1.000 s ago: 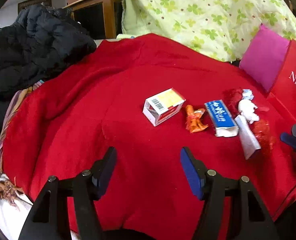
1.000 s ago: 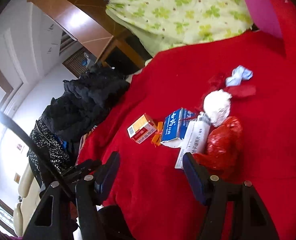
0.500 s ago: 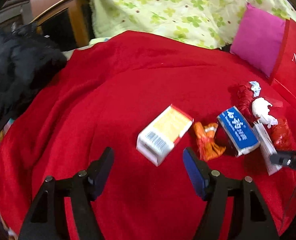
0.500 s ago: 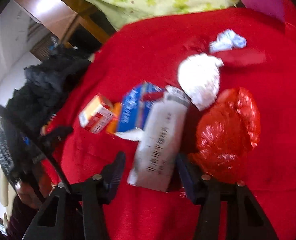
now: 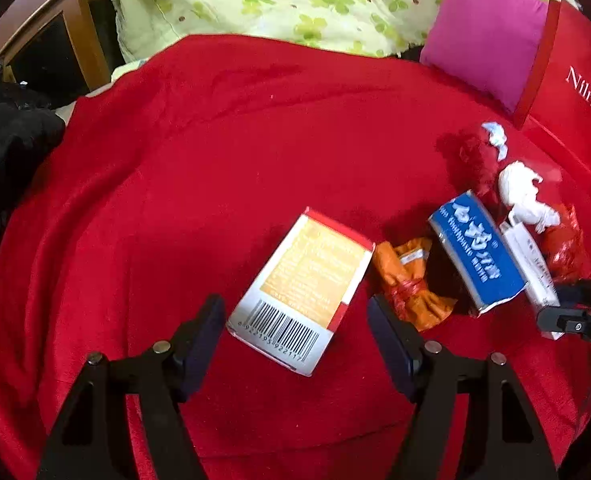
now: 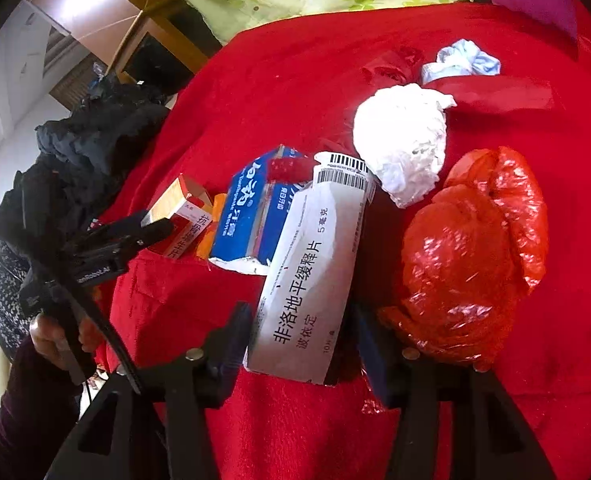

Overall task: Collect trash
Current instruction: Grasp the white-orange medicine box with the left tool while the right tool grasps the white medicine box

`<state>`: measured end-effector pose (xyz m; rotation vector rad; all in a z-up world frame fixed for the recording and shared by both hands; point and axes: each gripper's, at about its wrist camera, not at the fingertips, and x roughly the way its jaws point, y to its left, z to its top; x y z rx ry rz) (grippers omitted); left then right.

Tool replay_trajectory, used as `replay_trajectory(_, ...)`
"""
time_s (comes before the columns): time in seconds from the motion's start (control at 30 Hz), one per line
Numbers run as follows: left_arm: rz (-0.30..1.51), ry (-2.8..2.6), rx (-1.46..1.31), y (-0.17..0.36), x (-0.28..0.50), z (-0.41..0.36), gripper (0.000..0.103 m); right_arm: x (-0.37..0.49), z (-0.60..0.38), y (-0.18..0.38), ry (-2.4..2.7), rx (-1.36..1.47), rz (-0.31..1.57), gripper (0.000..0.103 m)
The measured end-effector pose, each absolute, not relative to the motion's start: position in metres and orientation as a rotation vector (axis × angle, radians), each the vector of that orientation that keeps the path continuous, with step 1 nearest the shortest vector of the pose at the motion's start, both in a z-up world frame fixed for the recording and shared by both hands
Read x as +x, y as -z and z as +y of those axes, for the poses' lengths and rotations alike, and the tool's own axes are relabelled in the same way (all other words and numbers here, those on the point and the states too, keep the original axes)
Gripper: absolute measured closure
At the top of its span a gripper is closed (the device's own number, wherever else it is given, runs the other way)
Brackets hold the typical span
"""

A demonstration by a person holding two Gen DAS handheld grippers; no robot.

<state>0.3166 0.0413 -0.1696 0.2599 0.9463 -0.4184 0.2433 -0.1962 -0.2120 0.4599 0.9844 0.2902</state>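
Note:
Trash lies on a red blanket (image 5: 199, 152). An orange-and-white box (image 5: 303, 288) with a barcode lies between the fingers of my open left gripper (image 5: 295, 340), which straddles its near end. Beside it lie an orange wrapper (image 5: 407, 280), a blue box (image 5: 475, 248), a white medicine box (image 6: 307, 268), a white tissue ball (image 6: 403, 140) and a crumpled red plastic bag (image 6: 471, 256). My right gripper (image 6: 299, 344) is open around the near end of the white medicine box; I cannot tell if the pads touch it.
A pink cushion (image 5: 487, 28) and a red bag with white lettering (image 5: 575, 80) lie at the right. A green floral quilt (image 5: 295, 0) is behind. A black jacket (image 6: 83, 152) lies at the left. A small blue-white tissue (image 6: 459, 60) lies further back.
Both grippers moved forward and down. The left now straddles the orange-and-white box; the right now has the white medicine box between its fingers.

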Motion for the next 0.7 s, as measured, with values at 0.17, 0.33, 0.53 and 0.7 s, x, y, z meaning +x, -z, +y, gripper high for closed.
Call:
replay_trajectory(0.17,0.957,0.415,0.280,0.179,0.316,0.038,0.030,0.243,-0.194,0.211,-0.282,0.441,0.977,0.049)
replay_trajectory(0.33,0.956,0.407,0.262,0.180,0.311,0.038,0.047,0.239,-0.193,0.206,-0.277,0.431,0.959,0.050)
replay_trajectory(0.53,0.927,0.389,0.210,0.174,0.296,0.039,0.047,0.225,-0.202,0.191,-0.295,0.428,0.926,0.050)
replay_trajectory(0.7,0.876,0.368,0.152,0.157,0.268,0.049,0.047,0.203,-0.213,0.172,-0.333,0.428,0.870,0.050)
